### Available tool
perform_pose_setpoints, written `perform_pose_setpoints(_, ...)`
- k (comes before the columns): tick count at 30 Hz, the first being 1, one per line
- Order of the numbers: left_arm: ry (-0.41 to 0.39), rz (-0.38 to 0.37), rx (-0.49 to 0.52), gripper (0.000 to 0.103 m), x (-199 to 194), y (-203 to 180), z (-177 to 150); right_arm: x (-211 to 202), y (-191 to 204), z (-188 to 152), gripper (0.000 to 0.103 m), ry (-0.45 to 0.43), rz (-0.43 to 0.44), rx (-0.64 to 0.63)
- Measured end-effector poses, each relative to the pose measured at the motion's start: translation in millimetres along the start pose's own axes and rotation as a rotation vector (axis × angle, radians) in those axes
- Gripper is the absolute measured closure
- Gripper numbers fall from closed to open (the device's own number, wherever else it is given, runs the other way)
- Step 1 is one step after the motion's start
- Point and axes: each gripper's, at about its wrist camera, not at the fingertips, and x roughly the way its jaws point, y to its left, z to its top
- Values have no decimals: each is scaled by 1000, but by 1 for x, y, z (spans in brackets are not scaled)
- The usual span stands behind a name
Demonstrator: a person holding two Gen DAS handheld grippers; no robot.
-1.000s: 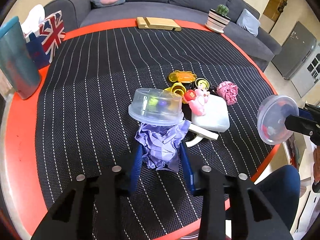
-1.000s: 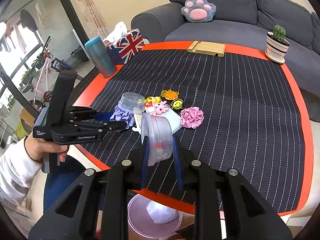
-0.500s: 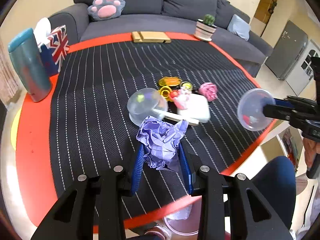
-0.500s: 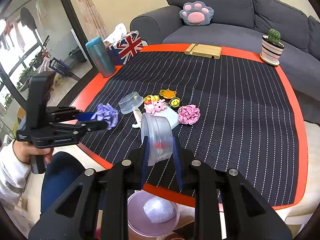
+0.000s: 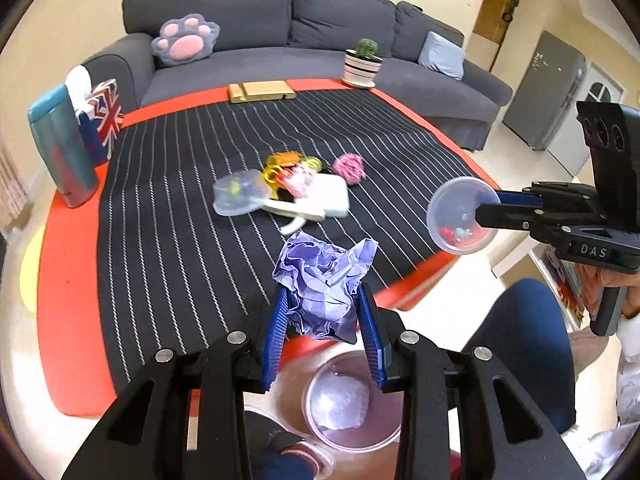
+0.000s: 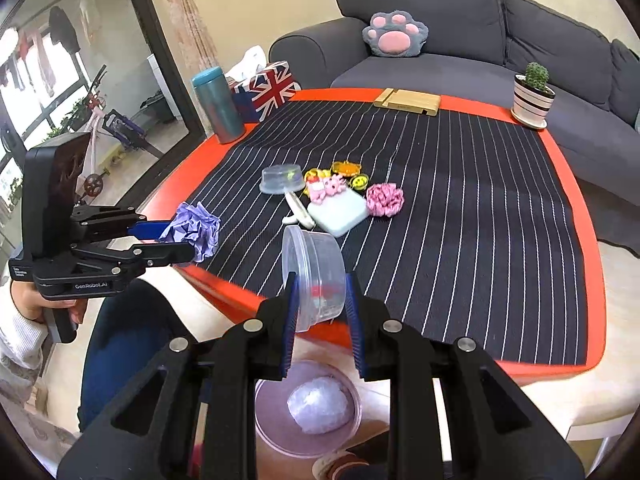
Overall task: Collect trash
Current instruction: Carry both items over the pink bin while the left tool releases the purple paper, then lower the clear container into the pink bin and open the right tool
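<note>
The room is bright, with daylight coming in through the big window (image 6: 60, 92). Both pictures bend round at the dark edges. The clear lid (image 5: 240, 194) looks blurry.

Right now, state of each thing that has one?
left claw: shut on purple paper ball, off the table edge, above the bin
right claw: shut on clear tub, tilted on its side
bin: open, white wad inside
second clear tub: upside down on the mat

Black left gripper (image 5: 324, 336) has blue ribbed pads and silver screws.
</note>
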Motion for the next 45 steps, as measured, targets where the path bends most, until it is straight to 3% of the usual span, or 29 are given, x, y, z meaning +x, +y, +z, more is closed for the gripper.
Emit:
perform_pose_setpoints(22,119,-118,86,65,14,-63,-68,-20,26,-73,80,57,0,-8)
perform_pose_setpoints(23,119,-119,89,56,14,-66,-69,-21,26,-75,80,57,0,-6)
perform_pose_setpoints(24,113,-118,88,34,14,-67,-70,-23,26,-77,80,56,-2,-3)
perform_pose_setpoints(25,104,-115,85,21,14,-67,-70,-24,25,-78,80,55,-4,-1)
perform_pose_setpoints(26,86,-115,77,12,12,-67,-69,-25,24,-79,80,53,-6,2)
perform_pose_setpoints(45,18,-35,-6,8,-9,-44,-65,-23,33,-85,80,76,16,-24)
